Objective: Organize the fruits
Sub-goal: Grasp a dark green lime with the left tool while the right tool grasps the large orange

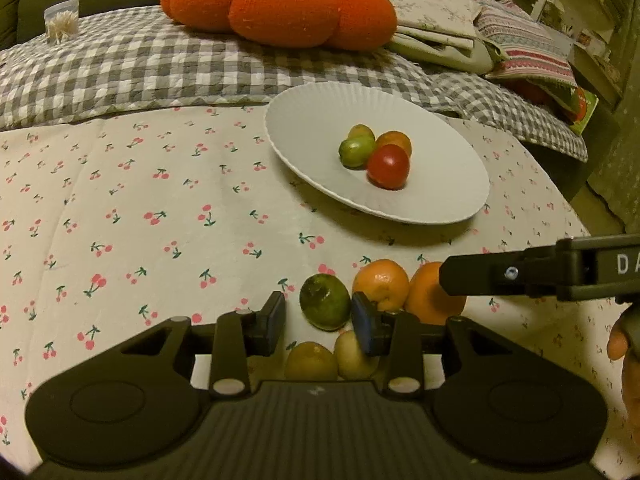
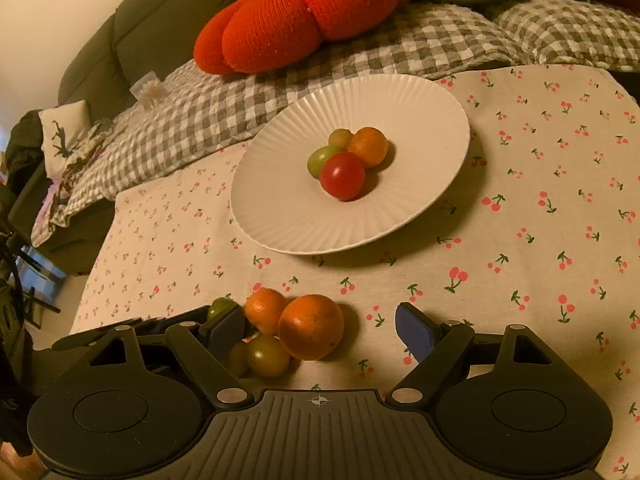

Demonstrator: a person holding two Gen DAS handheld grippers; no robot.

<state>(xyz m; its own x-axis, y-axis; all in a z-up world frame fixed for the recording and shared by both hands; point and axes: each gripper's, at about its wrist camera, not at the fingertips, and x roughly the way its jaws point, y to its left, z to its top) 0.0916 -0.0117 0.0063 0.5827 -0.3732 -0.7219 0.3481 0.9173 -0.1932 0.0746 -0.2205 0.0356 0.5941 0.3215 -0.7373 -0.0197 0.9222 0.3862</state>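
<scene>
While left wrist shows the right gripper (image 1: pixel 452 280) (side-on), right wrist misses it.

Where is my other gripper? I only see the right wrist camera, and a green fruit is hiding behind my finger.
Observer: The left gripper is open, with one finger on each side of that dark green fruit, which lies on the cherry-print cloth.
Operator: Is it squeezing the fruit yet?
Observer: No. There is a clear gap between the fruit and the pad on its left. Whether the other pad touches it, I cannot tell.
</scene>
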